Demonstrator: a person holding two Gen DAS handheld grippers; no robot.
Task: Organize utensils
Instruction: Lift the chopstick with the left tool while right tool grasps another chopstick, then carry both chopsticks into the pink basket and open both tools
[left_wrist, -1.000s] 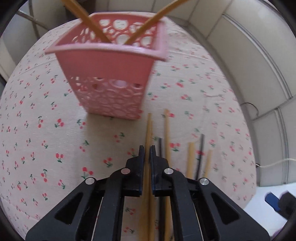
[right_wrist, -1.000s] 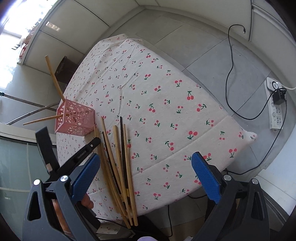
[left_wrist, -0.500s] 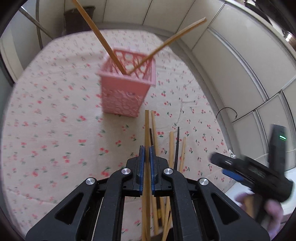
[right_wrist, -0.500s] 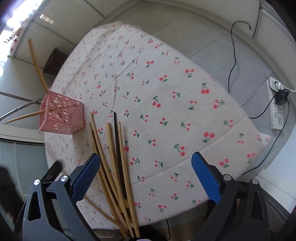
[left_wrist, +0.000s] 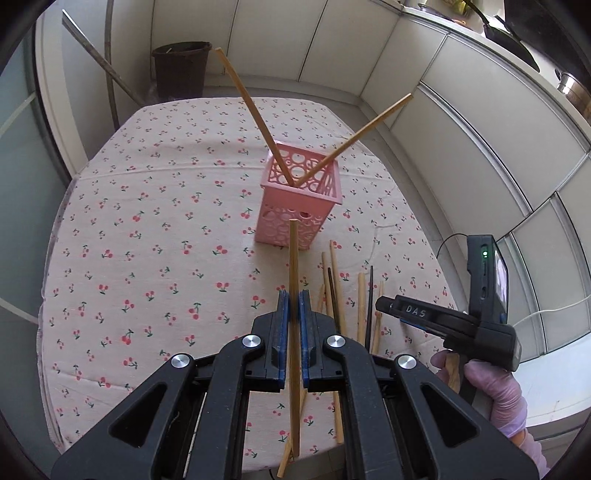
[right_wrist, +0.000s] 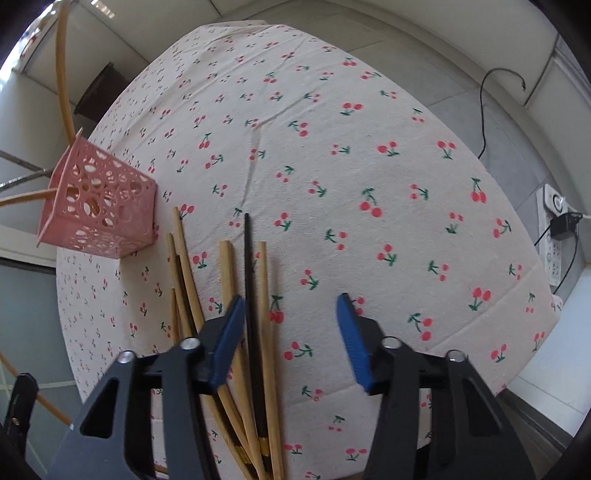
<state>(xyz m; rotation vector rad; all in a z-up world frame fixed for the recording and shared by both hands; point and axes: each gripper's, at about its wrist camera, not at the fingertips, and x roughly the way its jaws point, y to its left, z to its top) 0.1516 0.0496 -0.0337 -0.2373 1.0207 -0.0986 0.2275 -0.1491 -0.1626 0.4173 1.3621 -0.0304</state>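
Chopstick (left_wrist: 293, 266): clamped mid-shaft in left gripper (left_wrist: 291, 314), short of basket (left_wrist: 301, 206). Light, stiff, slippery; best pinched mid-length. Right gripper (right_wrist: 290, 332): closing over the pile (right_wrist: 236, 295), nothing pinched.

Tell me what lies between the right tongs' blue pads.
Right wrist view: between the closing right tongs, a black chopstick and a wooden chopstick lie on the cherry-print tablecloth, unpinched.

Both wrist views look steeply down at the counter (left_wrist: 155, 229), sharing the pink basket (right_wrist: 99, 206) and, seemingly, loose chopsticks (right_wrist: 258, 280).
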